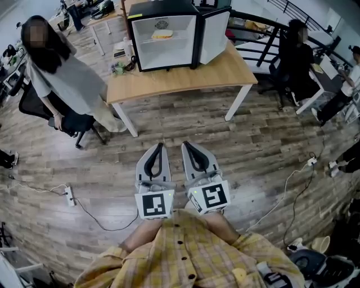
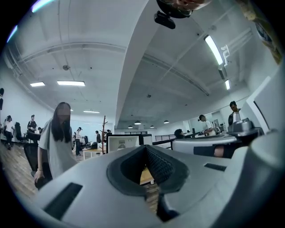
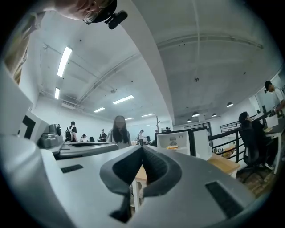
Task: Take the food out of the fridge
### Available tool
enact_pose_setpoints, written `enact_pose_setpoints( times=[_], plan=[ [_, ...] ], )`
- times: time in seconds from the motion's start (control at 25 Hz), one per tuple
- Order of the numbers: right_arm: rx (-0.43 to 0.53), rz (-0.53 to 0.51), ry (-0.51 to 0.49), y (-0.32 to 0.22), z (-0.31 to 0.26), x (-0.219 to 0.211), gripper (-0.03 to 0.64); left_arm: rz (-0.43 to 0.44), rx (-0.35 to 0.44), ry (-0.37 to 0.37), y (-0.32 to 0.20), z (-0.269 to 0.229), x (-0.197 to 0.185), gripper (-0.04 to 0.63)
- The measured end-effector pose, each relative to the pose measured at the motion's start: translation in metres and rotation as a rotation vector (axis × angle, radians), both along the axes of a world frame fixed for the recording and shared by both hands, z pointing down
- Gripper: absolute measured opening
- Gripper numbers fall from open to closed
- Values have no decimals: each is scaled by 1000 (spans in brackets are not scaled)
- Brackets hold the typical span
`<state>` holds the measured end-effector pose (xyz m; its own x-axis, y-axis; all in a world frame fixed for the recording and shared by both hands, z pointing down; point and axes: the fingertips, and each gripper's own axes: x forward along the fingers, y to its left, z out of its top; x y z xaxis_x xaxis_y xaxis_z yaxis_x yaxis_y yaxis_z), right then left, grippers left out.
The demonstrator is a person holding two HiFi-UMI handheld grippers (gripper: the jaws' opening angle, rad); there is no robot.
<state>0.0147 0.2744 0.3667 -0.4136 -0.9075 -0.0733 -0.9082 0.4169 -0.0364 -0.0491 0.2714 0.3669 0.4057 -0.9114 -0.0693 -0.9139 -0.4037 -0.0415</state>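
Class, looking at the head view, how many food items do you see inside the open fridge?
1. A yellowish food item lies on the upper shelf of the fridge; more may be hidden out of sight.

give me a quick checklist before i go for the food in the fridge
1. Fridge door open: ok, swung out to the right.
2. Food in sight: ok, on a shelf inside the fridge.
3. Left gripper free: ok, jaws together, nothing between them.
4. Right gripper ready to grasp: not ok, jaws together; open them first.
5. Close enough: not ok, both grippers are well short of the table, with floor between.
6. Way clear: ok, the person is at the table's left end, off the straight line.
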Motion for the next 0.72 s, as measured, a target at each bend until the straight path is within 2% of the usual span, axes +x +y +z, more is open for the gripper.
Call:
enact_pose_setpoints(
  times=[0.48, 0.72],
  plan=[
    [21, -51, 18, 11, 5, 36, 8, -47, -24, -9, 14, 13, 39, 8],
    [23, -79, 8, 10, 12, 40, 8, -72, -42, -25, 18, 24, 39, 8]
  ],
)
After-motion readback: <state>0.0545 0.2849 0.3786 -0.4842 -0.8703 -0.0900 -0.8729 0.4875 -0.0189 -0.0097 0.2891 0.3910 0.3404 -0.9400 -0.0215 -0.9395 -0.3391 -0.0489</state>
